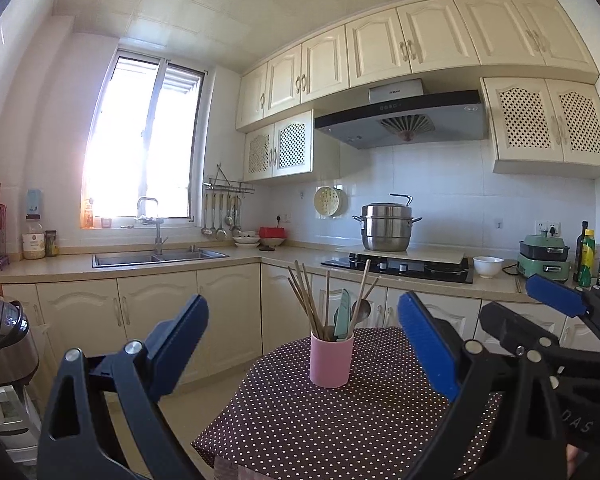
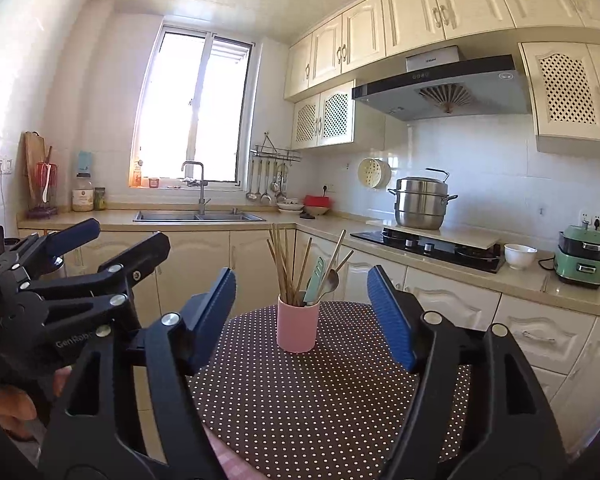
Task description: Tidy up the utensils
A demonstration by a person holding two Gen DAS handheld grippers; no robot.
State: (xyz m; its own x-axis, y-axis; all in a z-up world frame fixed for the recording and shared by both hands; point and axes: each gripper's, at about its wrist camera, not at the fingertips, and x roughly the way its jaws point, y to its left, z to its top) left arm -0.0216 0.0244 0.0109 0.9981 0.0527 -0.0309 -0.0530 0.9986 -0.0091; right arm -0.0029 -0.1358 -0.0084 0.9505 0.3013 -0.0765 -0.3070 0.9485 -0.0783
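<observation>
A pink cup (image 1: 331, 360) stands upright on a round table with a brown polka-dot cloth (image 1: 300, 432). It holds several wooden chopsticks (image 1: 306, 300), a green spatula (image 1: 343, 314) and a metal spoon (image 1: 363, 310). My left gripper (image 1: 302, 344) is open and empty, short of the cup. My right gripper (image 2: 302, 312) is open and empty too, with the cup (image 2: 298, 326) seen between its fingers, farther off. The right gripper also shows at the right edge of the left wrist view (image 1: 556, 296), and the left gripper at the left of the right wrist view (image 2: 72, 236).
Cream cabinets and a counter run behind the table, with a sink (image 1: 160, 258), a hob with a steel pot (image 1: 386, 228), a white bowl (image 1: 488, 266) and a green appliance (image 1: 544, 258). A rice cooker (image 1: 4, 340) stands at the left.
</observation>
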